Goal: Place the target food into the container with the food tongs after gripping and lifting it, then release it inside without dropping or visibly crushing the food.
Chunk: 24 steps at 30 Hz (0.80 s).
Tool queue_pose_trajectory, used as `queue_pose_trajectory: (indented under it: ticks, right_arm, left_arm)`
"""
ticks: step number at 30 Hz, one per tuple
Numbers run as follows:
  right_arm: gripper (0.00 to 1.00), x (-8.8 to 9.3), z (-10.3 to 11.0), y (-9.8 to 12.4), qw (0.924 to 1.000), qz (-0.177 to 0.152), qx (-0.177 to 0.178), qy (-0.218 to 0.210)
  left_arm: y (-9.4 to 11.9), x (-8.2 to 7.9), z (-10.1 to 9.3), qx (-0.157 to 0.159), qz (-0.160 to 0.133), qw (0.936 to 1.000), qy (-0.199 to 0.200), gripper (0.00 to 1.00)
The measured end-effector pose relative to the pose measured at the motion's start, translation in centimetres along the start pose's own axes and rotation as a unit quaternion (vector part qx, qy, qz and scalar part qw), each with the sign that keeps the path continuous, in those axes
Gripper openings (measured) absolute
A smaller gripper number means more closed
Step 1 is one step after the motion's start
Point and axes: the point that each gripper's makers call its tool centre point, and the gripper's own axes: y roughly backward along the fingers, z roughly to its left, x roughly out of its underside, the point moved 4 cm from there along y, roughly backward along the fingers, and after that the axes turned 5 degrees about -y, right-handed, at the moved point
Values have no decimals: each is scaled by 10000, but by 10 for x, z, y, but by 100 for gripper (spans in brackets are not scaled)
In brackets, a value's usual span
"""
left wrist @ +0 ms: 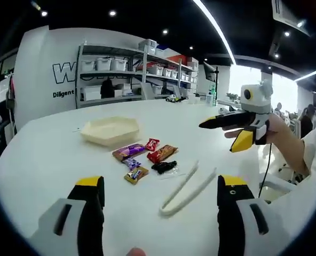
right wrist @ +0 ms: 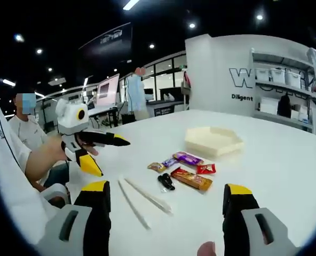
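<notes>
Centrally on the white table (left wrist: pixel 46 154) lies a loose cluster of wrapped snacks: a purple packet (left wrist: pixel 128 151), a small red packet (left wrist: pixel 152 144), an orange-red bar (left wrist: pixel 163 153), a small black-wrapped piece (left wrist: pixel 164 167) and a brown-gold packet (left wrist: pixel 136 174) nearest the camera in the left gripper view. Just beyond them, farther from the person, sits the cream hexagonal container (left wrist: pixel 110 130), with nothing visible inside it. The pale food tongs (left wrist: pixel 187 189) lie flat on the table beside the snacks, their two arms splayed apart toward the far side. In the left gripper view the left gripper (left wrist: pixel 160 205) hangs above the near table edge with its jaws spread wide and gripping nothing; the right gripper (left wrist: pixel 230 130) comes in from the right, held in a hand (left wrist: pixel 278 133) above the table. The right gripper view shows the right gripper (right wrist: pixel 168 210) likewise wide apart and bare, the tongs (right wrist: pixel 142 200) just ahead of it, and the left gripper (right wrist: pixel 96 152) raised at the left. Shelving (left wrist: pixel 131 74) with storage bins lines the far wall, and the right gripper view also shows a seated person (right wrist: pixel 24 128) behind.
</notes>
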Motion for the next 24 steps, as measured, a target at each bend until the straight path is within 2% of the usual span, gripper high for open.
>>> queue_pose_trajectory:
  ticks: [24]
  right_arm:
    - [85, 0, 0, 0, 10000, 9, -16, 17]
  left_arm:
    - [1, -1, 4, -81, 13, 9998, 158, 87]
